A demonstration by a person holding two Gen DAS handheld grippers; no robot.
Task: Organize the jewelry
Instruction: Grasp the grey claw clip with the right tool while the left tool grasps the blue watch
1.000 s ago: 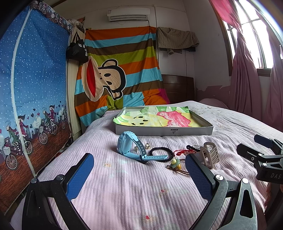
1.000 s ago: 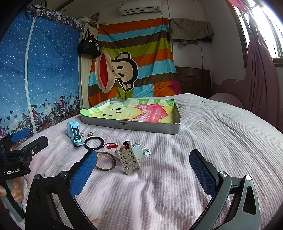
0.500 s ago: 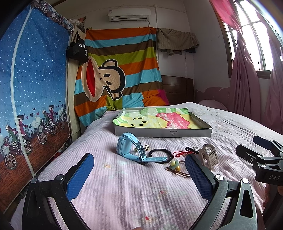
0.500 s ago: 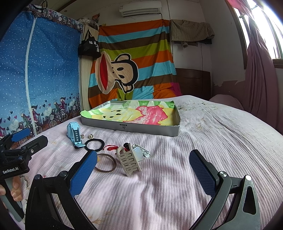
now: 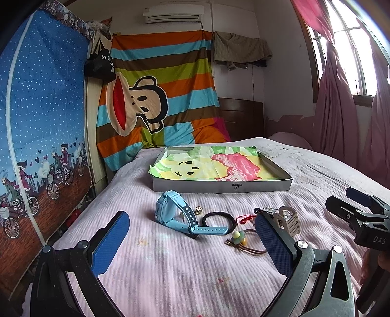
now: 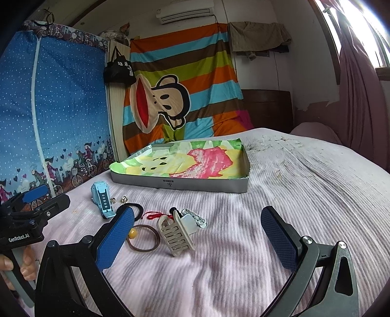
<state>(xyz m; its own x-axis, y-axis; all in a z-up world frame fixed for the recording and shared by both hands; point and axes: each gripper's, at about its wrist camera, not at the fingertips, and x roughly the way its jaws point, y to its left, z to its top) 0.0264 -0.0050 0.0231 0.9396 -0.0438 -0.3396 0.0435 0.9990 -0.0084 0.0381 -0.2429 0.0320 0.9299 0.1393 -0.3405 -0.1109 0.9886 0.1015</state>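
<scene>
A bed (image 5: 316, 165) w/ pale pink ribbed cover fills the lower half of both views. Behind it, center frame, a striped cloth w/ cartoon monkey (image 5: 156, 97) is hung on the white wall. An AC unit (image 5: 174, 14) is mounted at top center. A blue dotted fabric wardrobe (image 5: 41, 109) is seen at left, a black bag (image 5: 101, 63) hung beside it. At upper right, daylight is let in through a window (image 5: 346, 48) w/ pink curtains (image 5: 336, 109). A dark wooden headboard (image 5: 241, 117) is seen right of center.

Each claw is a black frame with silver screws and blue textured pads (image 5: 109, 241); the left claw (image 6: 29, 209) reads "GenRobot.AI" in white, the right claw (image 5: 358, 209) "DAS".
</scene>
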